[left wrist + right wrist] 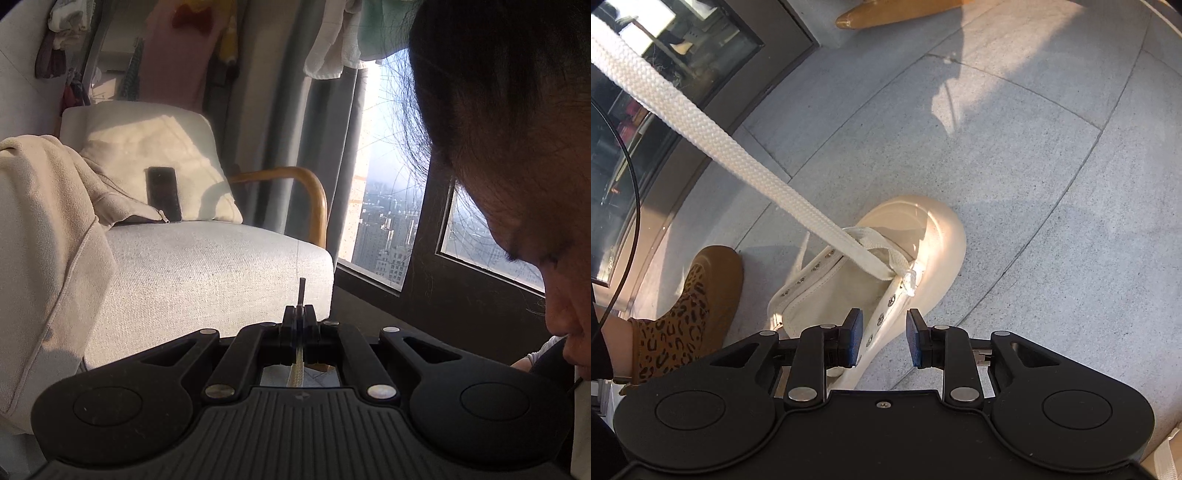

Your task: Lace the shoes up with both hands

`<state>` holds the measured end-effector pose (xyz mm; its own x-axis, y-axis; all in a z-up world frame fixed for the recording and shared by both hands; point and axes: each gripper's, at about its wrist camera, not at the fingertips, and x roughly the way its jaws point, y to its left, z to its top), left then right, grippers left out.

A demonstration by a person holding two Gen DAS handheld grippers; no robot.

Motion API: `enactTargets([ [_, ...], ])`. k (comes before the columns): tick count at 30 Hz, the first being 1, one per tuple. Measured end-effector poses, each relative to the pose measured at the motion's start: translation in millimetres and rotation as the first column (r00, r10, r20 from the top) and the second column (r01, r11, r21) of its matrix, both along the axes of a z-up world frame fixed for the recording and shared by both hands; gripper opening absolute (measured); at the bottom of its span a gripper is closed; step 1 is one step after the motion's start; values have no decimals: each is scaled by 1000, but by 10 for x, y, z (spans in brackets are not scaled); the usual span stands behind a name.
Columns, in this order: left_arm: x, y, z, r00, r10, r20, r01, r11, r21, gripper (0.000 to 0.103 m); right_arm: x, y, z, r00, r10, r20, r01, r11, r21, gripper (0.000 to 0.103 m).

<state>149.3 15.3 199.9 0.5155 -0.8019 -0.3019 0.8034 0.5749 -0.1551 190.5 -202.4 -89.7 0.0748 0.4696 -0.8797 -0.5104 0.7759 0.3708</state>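
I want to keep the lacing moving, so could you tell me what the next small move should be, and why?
Probably lower the right claw onto the short lace end at the toe-most eyelet and close on it. The right claw stands open and empty above the white shoe, while the left claw is shut on the long lace, which runs taut.

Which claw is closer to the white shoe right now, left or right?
Right. The right claw hangs open just above the white shoe, over its eyelet row. The left claw is shut on the lace, pointing toward the armchair, with no shoe in its view.
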Motion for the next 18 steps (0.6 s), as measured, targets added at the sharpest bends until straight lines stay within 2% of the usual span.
enactTargets([
  [5,33,-16,-13,1000,-7,-13,7,1000,-9,2,11,31,-51,1000,4,-5,-4,1000,-7,25],
  [8,21,0,-23,1000,-16,-14,16,1000,-8,2,16,2,-36,999,-30,11,30,1000,1,25],
  [14,25,-19,-34,1000,-20,-11,20,1000,1,2,17,43,180,993,-21,112,15,998,62,25],
  [18,2,-74,-25,1000,-28,-2,28,999,20,2,-35,159,307,979,27,200,-33,999,26,26],
])
